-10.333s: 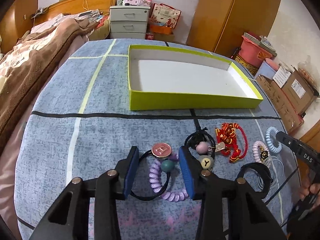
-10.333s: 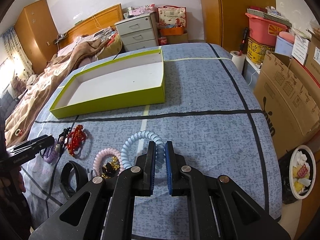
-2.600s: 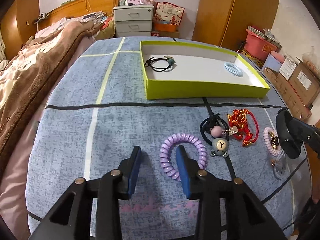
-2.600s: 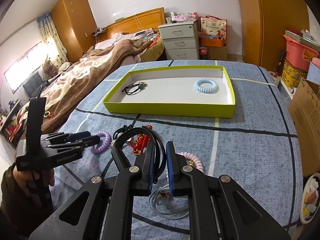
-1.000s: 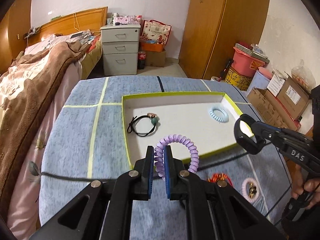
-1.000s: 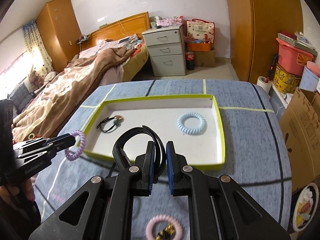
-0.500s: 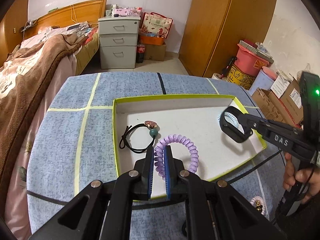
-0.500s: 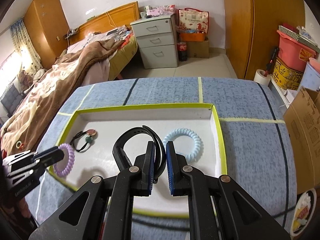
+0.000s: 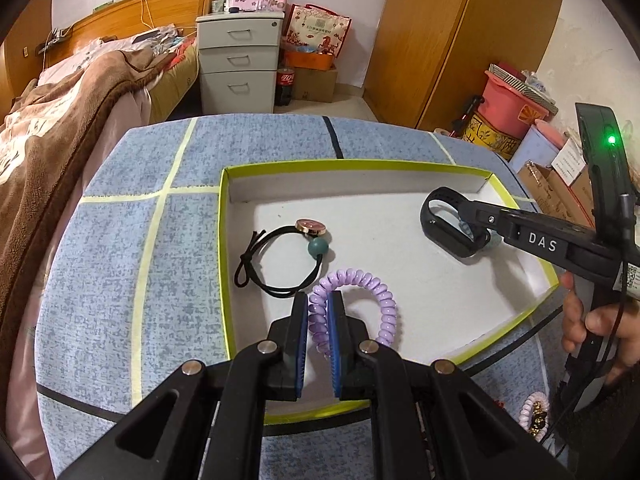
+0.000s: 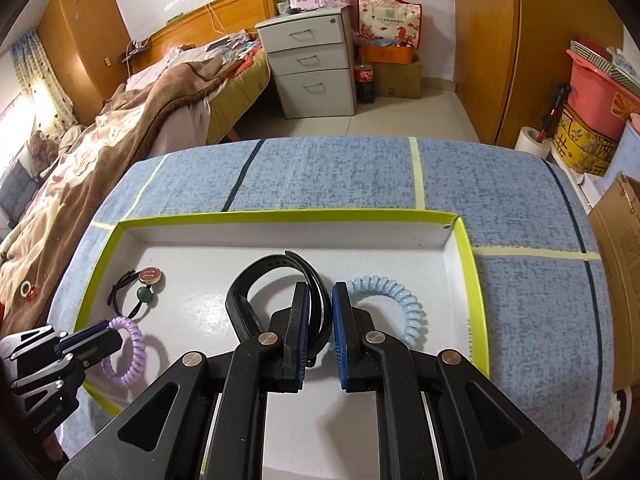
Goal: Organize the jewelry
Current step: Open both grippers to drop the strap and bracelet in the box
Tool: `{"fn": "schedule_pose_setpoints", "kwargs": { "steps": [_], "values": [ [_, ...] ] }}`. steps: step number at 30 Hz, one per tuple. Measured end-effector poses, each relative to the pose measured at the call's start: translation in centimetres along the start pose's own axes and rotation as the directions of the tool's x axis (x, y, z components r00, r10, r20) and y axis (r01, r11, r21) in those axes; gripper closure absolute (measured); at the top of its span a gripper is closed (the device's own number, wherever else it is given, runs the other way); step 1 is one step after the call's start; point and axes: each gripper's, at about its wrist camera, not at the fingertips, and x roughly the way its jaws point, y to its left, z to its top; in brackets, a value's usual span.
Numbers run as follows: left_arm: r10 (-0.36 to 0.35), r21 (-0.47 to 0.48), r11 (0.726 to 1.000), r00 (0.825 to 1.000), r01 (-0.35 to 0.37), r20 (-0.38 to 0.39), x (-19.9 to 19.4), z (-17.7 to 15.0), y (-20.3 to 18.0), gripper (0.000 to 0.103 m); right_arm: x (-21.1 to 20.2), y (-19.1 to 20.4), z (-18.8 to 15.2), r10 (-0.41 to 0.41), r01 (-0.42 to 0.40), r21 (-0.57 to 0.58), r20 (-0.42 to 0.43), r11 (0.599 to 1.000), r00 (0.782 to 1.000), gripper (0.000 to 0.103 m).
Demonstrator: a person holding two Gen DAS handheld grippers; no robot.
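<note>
A blue patterned tabletop (image 9: 120, 240) fills the near scene, with a bedroom behind it. On the table sits a shallow tray (image 9: 344, 165) with lime-green walls and a white floor, the place where the jewelry is gathered.

Both hand-held tongs reach over the tray. The left gripper (image 9: 319, 340) is at the tray's near left, its pads drawn close on a purple coil hair tie (image 9: 372, 288); whether they are gripping it or have begun to let go cannot be told. The right gripper (image 10: 320, 336) is toward the tray's right; its pads stand a little apart around a black band (image 10: 260, 276), a looped strap, and whether they are pinching it cannot be told. The band hangs over a light blue coil tie (image 10: 400, 300) already lying on the tray floor.

Further left in the tray lies a black elastic hair tie (image 9: 280, 256) with a round pink charm and a green bead. Outside the tray, at the near right, a pink coil tie (image 9: 534, 414) waits on the table.

The step in hand looks like setting both pieces down. To do it well, lower each until it touches the white floor, open the pads fully, and lift straight up so nothing snags. The black band would best go just beside the blue coil, not on top of it, and the purple coil clear of the black elastic.
</note>
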Motion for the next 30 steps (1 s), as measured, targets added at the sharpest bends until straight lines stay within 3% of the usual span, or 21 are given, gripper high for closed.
{"fn": "schedule_pose_setpoints", "kwargs": {
  "steps": [18,21,22,23,25,30],
  "values": [
    [-0.008,-0.029,1.0,1.0,0.007,-0.017,0.4,-0.2,0.4,0.092,0.2,0.3,0.4,-0.018,0.018,-0.015,0.001,1.0,1.0,0.086],
    [-0.011,-0.031,0.999,1.0,0.011,-0.012,0.2,-0.2,0.4,0.086,0.2,0.3,0.4,-0.009,0.009,-0.009,0.0,1.0,1.0,0.074],
    [-0.011,-0.033,0.999,1.0,0.011,-0.007,0.0,-0.2,0.4,0.082,0.1,0.3,0.4,-0.004,0.004,-0.007,0.003,1.0,1.0,0.064],
    [-0.007,-0.031,0.999,1.0,0.007,-0.003,-0.1,-0.2,0.4,0.075,0.0,0.3,0.4,0.003,-0.003,-0.007,0.006,1.0,1.0,0.061],
    [0.009,-0.031,0.999,1.0,-0.008,0.006,-0.5,-0.3,0.3,0.069,-0.3,0.4,0.3,0.01,-0.01,-0.012,0.011,1.0,1.0,0.061],
    [0.051,-0.017,0.999,0.998,-0.051,0.039,-1.9,-0.6,-0.2,0.065,-1.9,0.7,-0.2,0.017,-0.017,-0.017,0.035,1.0,0.999,0.061]
  ]
}}
